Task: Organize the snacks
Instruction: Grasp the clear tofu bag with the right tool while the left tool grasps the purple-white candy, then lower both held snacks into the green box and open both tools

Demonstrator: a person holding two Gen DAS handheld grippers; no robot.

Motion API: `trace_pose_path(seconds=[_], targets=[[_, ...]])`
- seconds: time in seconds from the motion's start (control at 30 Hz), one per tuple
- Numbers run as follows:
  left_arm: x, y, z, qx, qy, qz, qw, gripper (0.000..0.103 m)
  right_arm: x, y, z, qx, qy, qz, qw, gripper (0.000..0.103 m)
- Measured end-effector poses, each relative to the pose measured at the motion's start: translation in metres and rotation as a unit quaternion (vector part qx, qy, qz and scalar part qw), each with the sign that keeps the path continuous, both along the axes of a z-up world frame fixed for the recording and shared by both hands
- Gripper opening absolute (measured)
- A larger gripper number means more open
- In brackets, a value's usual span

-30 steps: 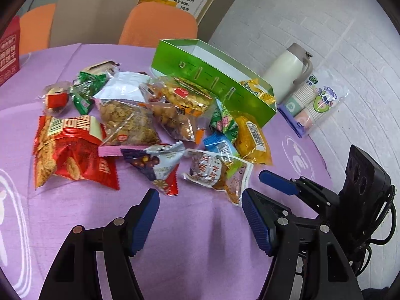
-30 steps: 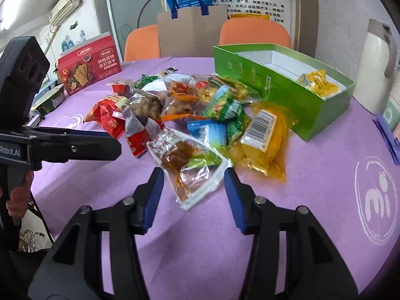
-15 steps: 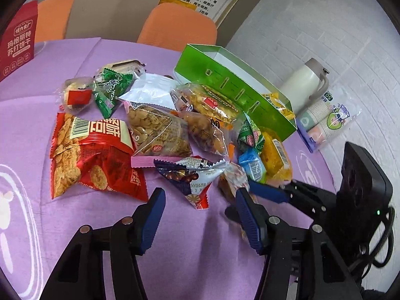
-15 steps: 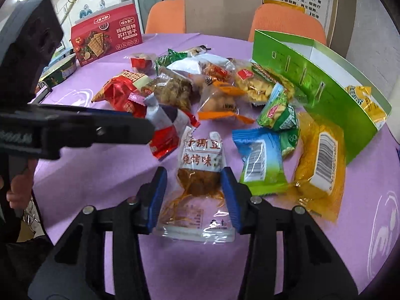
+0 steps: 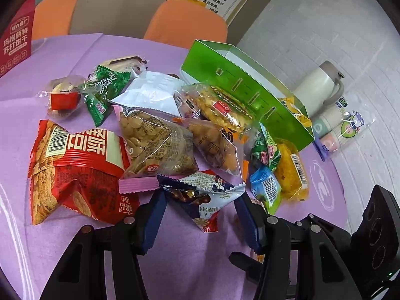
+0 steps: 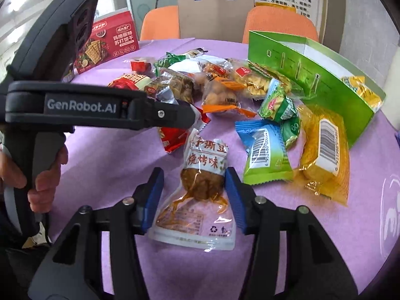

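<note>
A heap of snack packets lies on the purple tablecloth (image 5: 195, 270) beside an open green box (image 5: 250, 92). My left gripper (image 5: 200, 194) straddles a dark blue and white packet of brown balls (image 5: 205, 200). Its jaws are closing, with the blue pads at the packet's two ends. My right gripper (image 6: 194, 172) straddles a clear pouch of brown tofu (image 6: 200, 182) with red lettering. Its jaws are closing too; the right pad is against the bulge and the left pad stands a little off it. In the right wrist view the left gripper's finger (image 6: 175, 118) reaches over the red-ended packet.
A red crisp bag (image 5: 75, 170), bean and nut bags, green, blue (image 6: 265, 150) and yellow (image 6: 325, 147) packets crowd the middle. A white flask (image 5: 322, 87) and sleeved paper cups (image 5: 342, 127) stand right of the box. A red cracker box (image 6: 107, 42) and orange chairs (image 5: 185, 27) are behind.
Both grippers have come forward and down onto the heap, and both pairs of jaws have narrowed. The left now straddles the dark packet, the right the tofu pouch.
</note>
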State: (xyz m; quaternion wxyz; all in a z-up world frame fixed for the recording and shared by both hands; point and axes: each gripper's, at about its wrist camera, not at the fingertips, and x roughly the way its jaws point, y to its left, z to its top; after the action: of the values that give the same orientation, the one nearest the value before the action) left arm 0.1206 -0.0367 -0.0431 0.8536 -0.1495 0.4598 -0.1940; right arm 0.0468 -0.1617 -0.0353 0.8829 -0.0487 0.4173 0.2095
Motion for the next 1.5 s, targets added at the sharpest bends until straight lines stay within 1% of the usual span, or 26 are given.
trace_pose_path(seconds=[0.03, 0.07, 0.1, 0.17, 0.27, 0.43, 0.67, 0.73, 0.87, 0.93, 1.07, 1.13, 1.23, 1.3, 1.5], targets=[[0.001, -0.001, 0.0, 0.002, 0.002, -0.003, 1.0, 0.042, 0.0, -0.003, 0.002, 0.008, 0.003, -0.002, 1.0, 0.037], [0.001, -0.003, -0.001, -0.005, 0.005, -0.011, 0.9999, 0.038, -0.001, -0.006, 0.003, 0.018, 0.009, -0.005, 1.0, 0.037], [0.0, -0.004, -0.001, -0.008, 0.006, -0.014, 0.9999, 0.037, -0.002, -0.009, 0.006, 0.024, 0.008, -0.007, 1.0, 0.036], [-0.005, -0.004, 0.001, -0.011, 0.006, -0.019, 0.9997, 0.036, -0.008, -0.013, 0.012, 0.028, 0.002, -0.01, 1.0, 0.036], [-0.011, 0.0, 0.01, -0.033, 0.0, -0.026, 0.9991, 0.036, -0.013, -0.021, 0.023, 0.044, -0.007, -0.017, 0.999, 0.035], [-0.019, 0.003, 0.036, -0.054, -0.022, -0.033, 0.9978, 0.034, -0.015, -0.035, 0.047, 0.057, -0.04, -0.031, 0.997, 0.035], [-0.017, -0.009, 0.085, -0.047, -0.083, -0.05, 0.9942, 0.034, -0.001, -0.059, 0.084, 0.06, -0.094, -0.067, 0.992, 0.035], [-0.014, -0.014, 0.096, -0.046, -0.095, -0.057, 0.9928, 0.034, 0.006, -0.067, 0.093, 0.065, -0.105, -0.077, 0.989, 0.035], [-0.006, -0.023, 0.111, -0.043, -0.112, -0.069, 0.9904, 0.034, 0.022, -0.079, 0.104, 0.052, -0.125, -0.098, 0.986, 0.035], [0.002, -0.031, 0.118, -0.045, -0.117, -0.072, 0.9895, 0.034, 0.033, -0.088, 0.106, 0.055, -0.126, -0.11, 0.984, 0.035], [0.028, -0.047, 0.123, -0.051, -0.111, -0.073, 0.9899, 0.034, 0.058, -0.102, 0.103, 0.049, -0.124, -0.137, 0.982, 0.035], [0.045, -0.055, 0.122, -0.056, -0.103, -0.071, 0.9906, 0.034, 0.069, -0.11, 0.101, 0.051, -0.118, -0.149, 0.98, 0.035], [0.069, -0.066, 0.117, -0.076, -0.085, -0.07, 0.991, 0.034, 0.086, -0.121, 0.096, 0.053, -0.11, -0.161, 0.979, 0.035], [0.084, -0.077, 0.115, -0.068, -0.085, -0.065, 0.9919, 0.034, 0.096, -0.126, 0.093, 0.049, -0.108, -0.165, 0.979, 0.035], [0.124, -0.105, 0.106, -0.052, -0.081, -0.058, 0.9937, 0.034, 0.125, -0.135, 0.085, 0.012, -0.113, -0.174, 0.978, 0.035]])
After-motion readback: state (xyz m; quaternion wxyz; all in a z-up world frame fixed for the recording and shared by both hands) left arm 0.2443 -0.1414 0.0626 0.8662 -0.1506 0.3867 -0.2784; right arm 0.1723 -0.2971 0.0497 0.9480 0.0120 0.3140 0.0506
